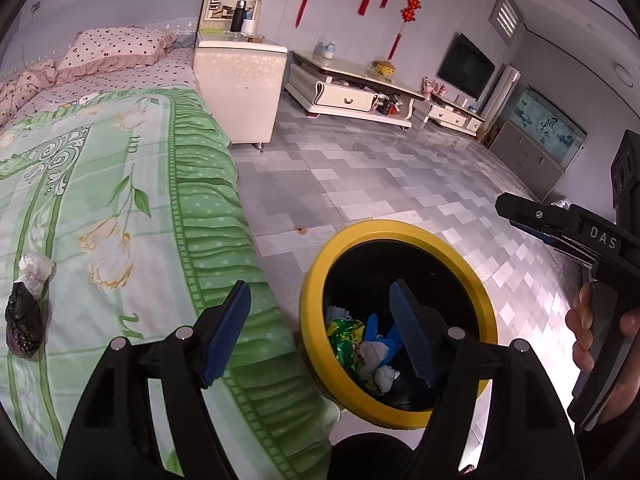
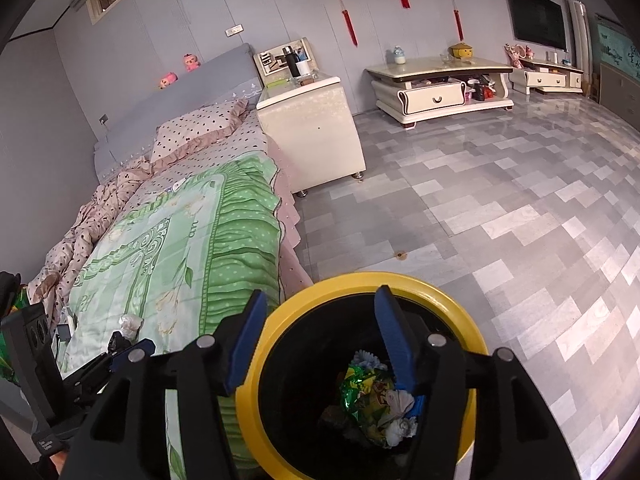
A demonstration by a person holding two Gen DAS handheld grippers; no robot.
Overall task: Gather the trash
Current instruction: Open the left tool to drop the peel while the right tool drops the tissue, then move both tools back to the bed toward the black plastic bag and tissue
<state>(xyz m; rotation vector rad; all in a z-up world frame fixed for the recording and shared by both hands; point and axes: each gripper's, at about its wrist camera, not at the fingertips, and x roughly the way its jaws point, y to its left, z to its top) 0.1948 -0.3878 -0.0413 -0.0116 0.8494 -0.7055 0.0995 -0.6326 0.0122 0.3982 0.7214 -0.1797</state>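
A yellow-rimmed trash bin (image 1: 320,260) with a black liner stands on the floor beside the bed. Inside lie a green foil wrapper (image 1: 344,340), a blue scrap and white tissues. My left gripper (image 1: 320,292) hangs open over the gap between bed and bin, with nothing between its blue pads. In the right wrist view my right gripper (image 2: 322,296) is open above the bin (image 2: 360,280), also holding nothing. On the green quilt a crumpled white tissue (image 1: 36,270) lies against a dark crumpled wrapper (image 1: 23,326). The tissue (image 2: 130,324) also shows in the right wrist view.
The bed with a green floral quilt (image 1: 120,200) fills the left. A white bedside cabinet (image 1: 240,88) and a low cream TV stand (image 1: 352,92) stand along the far wall. Grey tiled floor (image 1: 380,168) stretches beyond the bin. A person's hand (image 1: 584,320) holds the right gripper.
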